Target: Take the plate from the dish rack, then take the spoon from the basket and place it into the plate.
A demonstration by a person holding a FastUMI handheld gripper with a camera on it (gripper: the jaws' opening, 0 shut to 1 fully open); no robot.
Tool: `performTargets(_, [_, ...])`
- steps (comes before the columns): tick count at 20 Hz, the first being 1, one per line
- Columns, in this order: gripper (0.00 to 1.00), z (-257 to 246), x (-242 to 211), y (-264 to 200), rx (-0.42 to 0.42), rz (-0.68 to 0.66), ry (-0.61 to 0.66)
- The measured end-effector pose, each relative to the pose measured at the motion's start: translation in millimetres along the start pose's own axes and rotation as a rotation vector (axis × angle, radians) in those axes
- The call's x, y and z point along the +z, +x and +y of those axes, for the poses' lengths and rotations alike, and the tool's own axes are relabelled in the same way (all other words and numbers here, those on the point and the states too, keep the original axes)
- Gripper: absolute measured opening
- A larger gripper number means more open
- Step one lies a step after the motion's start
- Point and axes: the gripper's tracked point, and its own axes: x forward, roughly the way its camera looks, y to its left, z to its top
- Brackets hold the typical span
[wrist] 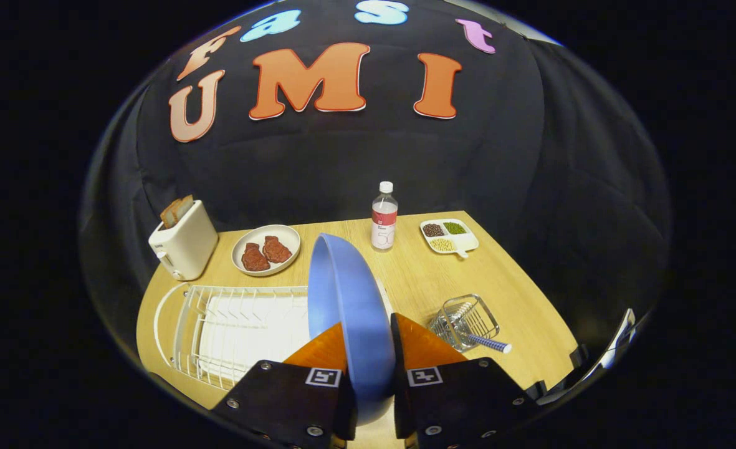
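Blue plate | on edge | clamped between tongs | above dish rack

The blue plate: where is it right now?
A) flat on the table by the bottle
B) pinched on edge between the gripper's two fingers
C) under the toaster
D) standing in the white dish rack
B: the blue plate stands on edge, clamped in the gripper, beside the white dish rack.
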Motion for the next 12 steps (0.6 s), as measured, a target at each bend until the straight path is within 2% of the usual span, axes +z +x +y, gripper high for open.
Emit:
performTargets(6, [0.24,-1,-45,-68,0.086,0.022,0.191])
performTargets(12, [0.24,1,-109,-112,0.14,0.067,0.351])
